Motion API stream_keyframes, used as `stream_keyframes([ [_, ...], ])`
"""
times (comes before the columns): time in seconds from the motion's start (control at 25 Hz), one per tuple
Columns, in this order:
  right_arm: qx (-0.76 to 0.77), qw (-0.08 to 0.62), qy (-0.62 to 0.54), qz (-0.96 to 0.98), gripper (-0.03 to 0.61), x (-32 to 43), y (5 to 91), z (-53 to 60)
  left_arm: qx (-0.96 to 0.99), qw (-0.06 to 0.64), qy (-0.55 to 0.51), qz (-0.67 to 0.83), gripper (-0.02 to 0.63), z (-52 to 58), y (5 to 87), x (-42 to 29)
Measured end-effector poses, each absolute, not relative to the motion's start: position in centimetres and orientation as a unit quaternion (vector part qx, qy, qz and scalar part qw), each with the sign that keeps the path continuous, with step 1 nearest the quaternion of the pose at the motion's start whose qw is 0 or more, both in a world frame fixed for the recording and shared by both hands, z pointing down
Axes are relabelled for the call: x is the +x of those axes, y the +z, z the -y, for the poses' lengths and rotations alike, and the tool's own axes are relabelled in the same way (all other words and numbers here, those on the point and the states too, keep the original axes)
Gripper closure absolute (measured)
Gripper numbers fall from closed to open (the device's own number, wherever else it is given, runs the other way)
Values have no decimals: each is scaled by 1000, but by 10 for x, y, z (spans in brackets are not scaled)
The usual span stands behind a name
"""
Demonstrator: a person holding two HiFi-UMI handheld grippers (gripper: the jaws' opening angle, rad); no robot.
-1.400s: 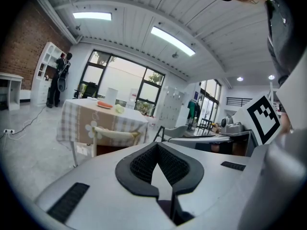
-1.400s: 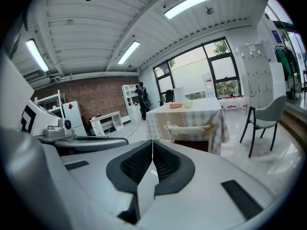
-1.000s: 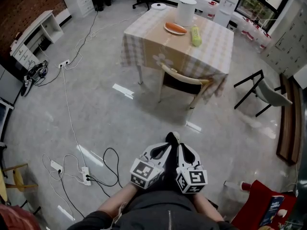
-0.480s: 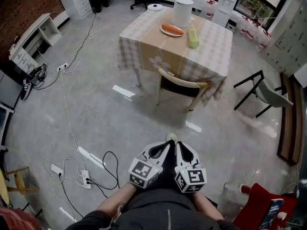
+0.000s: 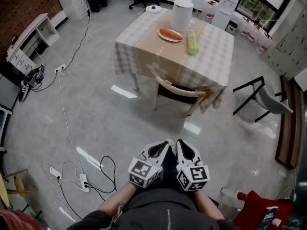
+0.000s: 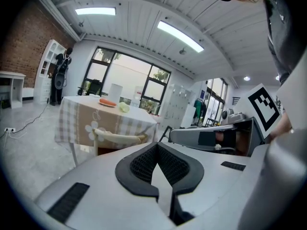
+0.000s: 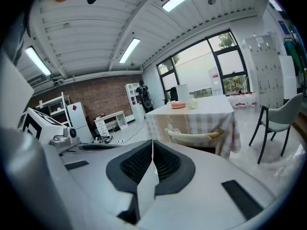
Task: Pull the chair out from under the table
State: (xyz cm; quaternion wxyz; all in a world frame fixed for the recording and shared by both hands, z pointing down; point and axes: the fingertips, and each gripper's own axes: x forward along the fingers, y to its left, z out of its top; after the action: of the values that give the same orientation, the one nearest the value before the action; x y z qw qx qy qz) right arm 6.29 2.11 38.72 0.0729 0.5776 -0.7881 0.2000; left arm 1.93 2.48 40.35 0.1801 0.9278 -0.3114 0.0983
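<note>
A cream wooden chair stands pushed under the near side of a table with a checked cloth; only its curved backrest and legs show. It appears as the chair in the left gripper view and the chair in the right gripper view, straight ahead and well out of reach. My left gripper and right gripper are side by side close to my body, both shut with nothing between the jaws.
On the table stand a white kettle, a plate with a sausage and a corn cob. A grey chair stands to the right. Cables and a power strip lie on the floor at left. A red bag sits at lower right.
The table and chair have come nearer and shifted slightly left in the head view as I walk toward them. Both grippers stay shut and together.
</note>
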Motion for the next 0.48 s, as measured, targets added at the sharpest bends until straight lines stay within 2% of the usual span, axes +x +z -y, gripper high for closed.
stream_keyframes([
  [0.48,566,76,209,794,566,94,387,63,924,188,83,323,606,61,403,50],
])
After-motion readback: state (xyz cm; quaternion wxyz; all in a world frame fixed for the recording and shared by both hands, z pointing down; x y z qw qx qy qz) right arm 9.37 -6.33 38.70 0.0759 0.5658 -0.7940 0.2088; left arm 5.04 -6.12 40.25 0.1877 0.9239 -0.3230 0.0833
